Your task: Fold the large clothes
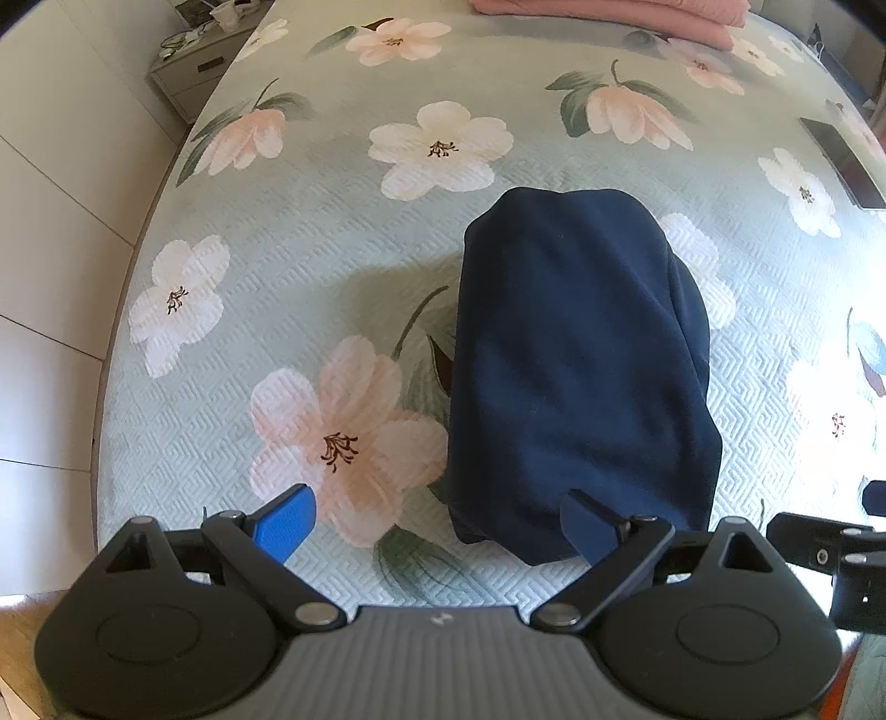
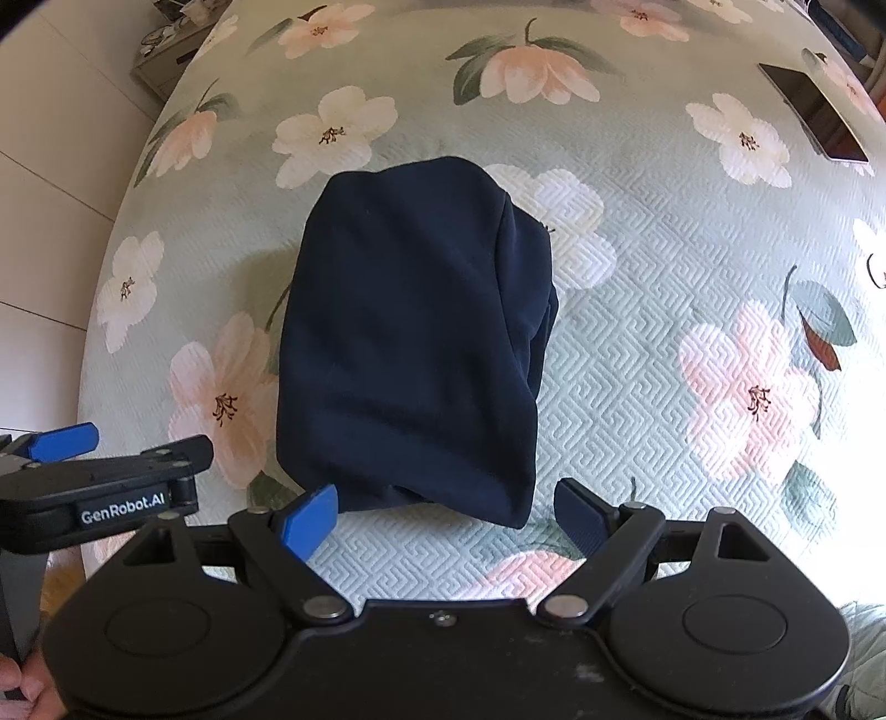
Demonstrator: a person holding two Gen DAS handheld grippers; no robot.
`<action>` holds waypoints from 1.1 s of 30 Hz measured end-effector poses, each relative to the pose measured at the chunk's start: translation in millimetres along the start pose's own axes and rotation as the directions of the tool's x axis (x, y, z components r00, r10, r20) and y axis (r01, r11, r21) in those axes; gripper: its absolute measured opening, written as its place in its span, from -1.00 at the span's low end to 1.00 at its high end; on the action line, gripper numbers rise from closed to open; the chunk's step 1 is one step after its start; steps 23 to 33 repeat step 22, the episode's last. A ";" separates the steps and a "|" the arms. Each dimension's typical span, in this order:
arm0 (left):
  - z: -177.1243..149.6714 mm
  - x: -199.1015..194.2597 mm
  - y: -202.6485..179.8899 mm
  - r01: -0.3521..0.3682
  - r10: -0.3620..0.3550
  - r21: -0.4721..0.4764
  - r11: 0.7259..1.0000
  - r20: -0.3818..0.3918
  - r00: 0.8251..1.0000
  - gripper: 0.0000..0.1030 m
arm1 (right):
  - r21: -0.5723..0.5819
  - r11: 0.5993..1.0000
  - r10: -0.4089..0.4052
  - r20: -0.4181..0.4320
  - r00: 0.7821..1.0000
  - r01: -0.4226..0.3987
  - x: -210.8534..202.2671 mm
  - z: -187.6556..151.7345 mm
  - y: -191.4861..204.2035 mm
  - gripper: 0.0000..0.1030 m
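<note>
Left wrist view: both claws (image 1: 437, 523) (image 2: 446, 518) spread, empty — soft navy garment (image 1: 576, 360) folded on quilted floral bedspread (image 1: 277, 249).

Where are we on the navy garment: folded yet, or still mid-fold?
Done, by the look of it: the navy garment lies on the floral bedspread as a compact, layered bundle, no sleeves or loose ends showing. In hand: nothing. The left gripper and right gripper are both open at its near edge, gripping no cloth. Left: perhaps squaring the uneven right side, then moving it to the pink folded pile.
</note>
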State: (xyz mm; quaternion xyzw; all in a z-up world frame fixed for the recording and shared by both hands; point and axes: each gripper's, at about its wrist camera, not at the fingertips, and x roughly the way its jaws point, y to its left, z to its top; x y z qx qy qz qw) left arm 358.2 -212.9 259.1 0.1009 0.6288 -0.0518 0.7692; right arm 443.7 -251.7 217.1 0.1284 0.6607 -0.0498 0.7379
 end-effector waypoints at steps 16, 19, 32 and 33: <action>-3.9 7.4 0.8 -0.014 0.014 -0.005 1.000 -0.012 1.000 0.88 | 0.019 1.000 0.004 -0.048 0.999 -0.003 10.1 -8.8 -2.1 0.96; -4.3 6.2 1.1 -0.015 0.015 0.004 1.000 -0.001 1.000 0.88 | 0.015 1.000 0.002 -0.054 0.999 -0.002 11.1 -8.9 -2.6 0.96; -4.5 5.4 2.1 0.005 -0.005 0.000 1.000 0.001 1.000 0.88 | 0.018 1.000 0.004 -0.058 0.998 -0.003 12.1 -8.3 -3.7 0.96; -4.5 5.4 2.1 0.005 -0.005 0.000 1.000 0.001 1.000 0.88 | 0.018 1.000 0.004 -0.058 0.998 -0.003 12.1 -8.3 -3.7 0.96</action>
